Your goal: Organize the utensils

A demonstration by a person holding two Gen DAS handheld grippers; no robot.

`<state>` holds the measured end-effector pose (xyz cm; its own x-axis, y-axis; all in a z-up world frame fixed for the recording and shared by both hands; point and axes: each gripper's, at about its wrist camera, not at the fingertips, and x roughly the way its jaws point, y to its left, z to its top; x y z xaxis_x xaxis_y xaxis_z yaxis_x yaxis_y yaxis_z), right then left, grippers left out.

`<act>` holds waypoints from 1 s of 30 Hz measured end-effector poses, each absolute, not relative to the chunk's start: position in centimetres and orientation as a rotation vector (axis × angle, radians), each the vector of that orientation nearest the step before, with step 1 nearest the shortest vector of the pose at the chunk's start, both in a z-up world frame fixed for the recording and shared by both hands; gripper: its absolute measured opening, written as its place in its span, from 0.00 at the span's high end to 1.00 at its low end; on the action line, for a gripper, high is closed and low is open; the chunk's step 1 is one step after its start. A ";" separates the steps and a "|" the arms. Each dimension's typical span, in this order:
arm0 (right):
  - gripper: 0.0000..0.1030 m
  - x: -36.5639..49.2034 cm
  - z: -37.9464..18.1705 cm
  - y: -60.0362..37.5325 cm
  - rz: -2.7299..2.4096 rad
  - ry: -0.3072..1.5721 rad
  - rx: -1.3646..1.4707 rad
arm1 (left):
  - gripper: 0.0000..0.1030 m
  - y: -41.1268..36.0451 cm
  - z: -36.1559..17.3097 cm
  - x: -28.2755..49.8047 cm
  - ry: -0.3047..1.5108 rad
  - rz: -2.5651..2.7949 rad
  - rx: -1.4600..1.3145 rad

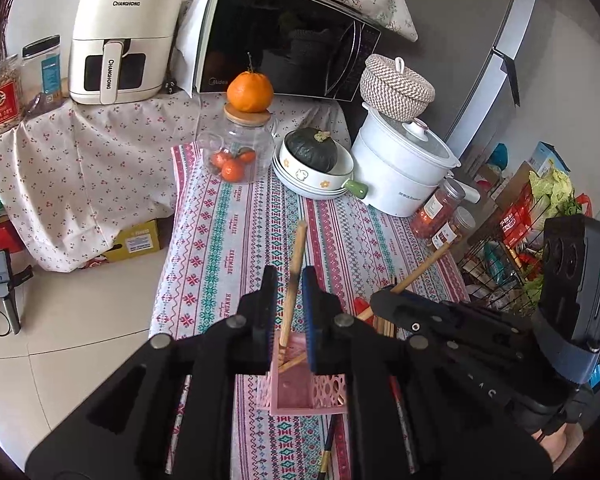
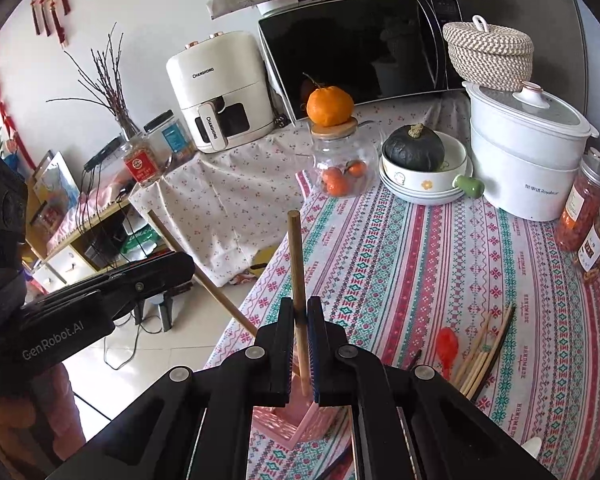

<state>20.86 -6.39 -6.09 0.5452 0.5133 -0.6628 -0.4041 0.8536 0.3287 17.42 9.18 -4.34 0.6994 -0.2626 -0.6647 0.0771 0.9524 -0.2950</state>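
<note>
Wooden chopsticks, one pinched by each gripper's fingers: left gripper [image 1: 291, 280] and right gripper [image 2: 300, 316], over the pink holder [image 1: 300, 394]

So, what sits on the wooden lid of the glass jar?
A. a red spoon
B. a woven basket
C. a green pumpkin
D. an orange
D: the orange rests on the lid of the jar; the pumpkin lies in a bowl beside it.
</note>
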 end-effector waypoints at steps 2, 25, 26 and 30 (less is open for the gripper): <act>0.91 20.9 -5.9 -6.4 0.577 0.831 0.182 | 0.56 9.4 -4.2 17.3 0.765 -0.172 -0.264; 0.18 16.3 -1.4 -14.5 0.510 0.753 0.244 | 0.04 8.8 -5.1 12.8 0.847 -0.177 -0.241; 0.18 16.0 -1.7 -15.0 0.499 0.765 0.230 | 0.04 8.5 -5.4 12.5 0.860 -0.183 -0.230; 0.16 14.9 -3.4 -16.2 0.442 0.821 0.147 | 0.04 6.9 -7.0 11.2 0.917 -0.199 -0.168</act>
